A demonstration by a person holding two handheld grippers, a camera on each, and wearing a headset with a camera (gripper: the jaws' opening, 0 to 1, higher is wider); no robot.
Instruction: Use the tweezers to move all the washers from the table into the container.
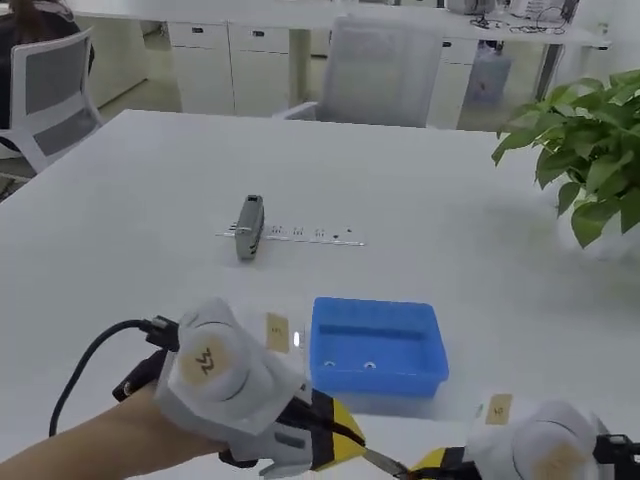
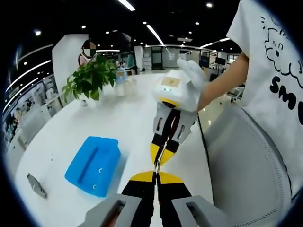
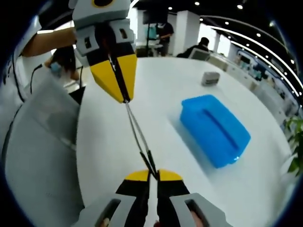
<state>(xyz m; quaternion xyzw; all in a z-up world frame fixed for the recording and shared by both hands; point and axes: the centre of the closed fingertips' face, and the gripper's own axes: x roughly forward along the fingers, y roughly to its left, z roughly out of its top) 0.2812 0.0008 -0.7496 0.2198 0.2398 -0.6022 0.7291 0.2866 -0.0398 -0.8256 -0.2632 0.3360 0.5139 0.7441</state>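
Tense handover here: left tool (image 3: 124, 97) and right tool (image 3: 150, 177) each pinch an end of the tweezers (image 3: 137, 137) beside the container (image 1: 375, 308), washers (image 1: 300, 234) waiting farther up the desk (image 1: 450, 220), and one uneven tug could twist or drop them.

There are 1 left gripper (image 2: 156, 174), 1 right gripper (image 3: 152, 172), 1 pair of tweezers (image 3: 137, 135), 1 blue box (image 1: 380, 380) with 2 washers (image 1: 331, 364) in it, 1 small grey block (image 1: 250, 227), 1 green plant (image 1: 590, 150) and 2 chairs (image 1: 50, 90).
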